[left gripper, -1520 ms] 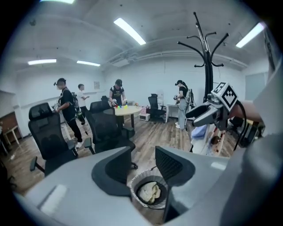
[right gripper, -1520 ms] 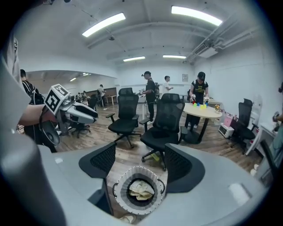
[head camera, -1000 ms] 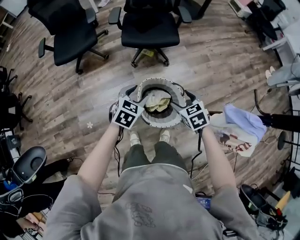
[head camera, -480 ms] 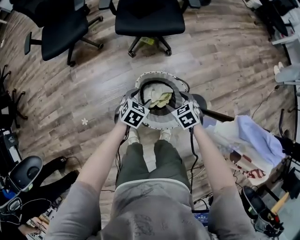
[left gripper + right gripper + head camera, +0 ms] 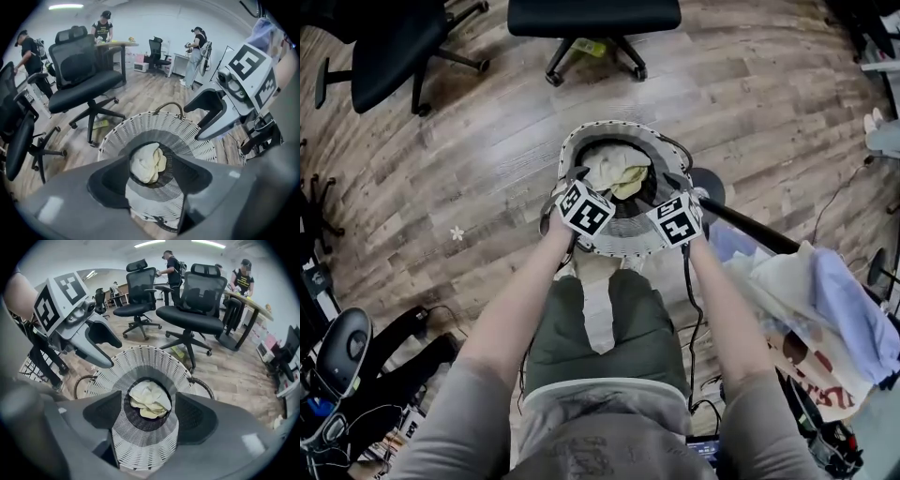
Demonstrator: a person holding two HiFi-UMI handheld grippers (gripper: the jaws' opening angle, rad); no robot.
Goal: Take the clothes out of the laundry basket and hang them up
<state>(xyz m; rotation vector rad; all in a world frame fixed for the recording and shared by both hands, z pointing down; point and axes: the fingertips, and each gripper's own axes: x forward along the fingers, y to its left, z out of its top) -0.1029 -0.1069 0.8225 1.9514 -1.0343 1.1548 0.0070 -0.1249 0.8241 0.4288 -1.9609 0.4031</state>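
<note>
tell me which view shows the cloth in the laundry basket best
The right gripper view: the pale crumpled cloth lies centred in the laundry basket, with its folds clear. The left gripper view shows it too, with less fold detail. The head view shows it small, from above.

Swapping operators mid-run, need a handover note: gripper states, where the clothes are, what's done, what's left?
Left gripper: open, empty, over the near rim of the laundry basket.
Right gripper: open, empty, beside it over the same rim.
Cream clothes: bunched at the bottom of the basket, neither gripper touching them.
Done: a white printed garment and a light blue garment are draped at the person's right, by a black bar.
Left: reach in, grasp the cream clothes, lift them out and hang them.
</note>
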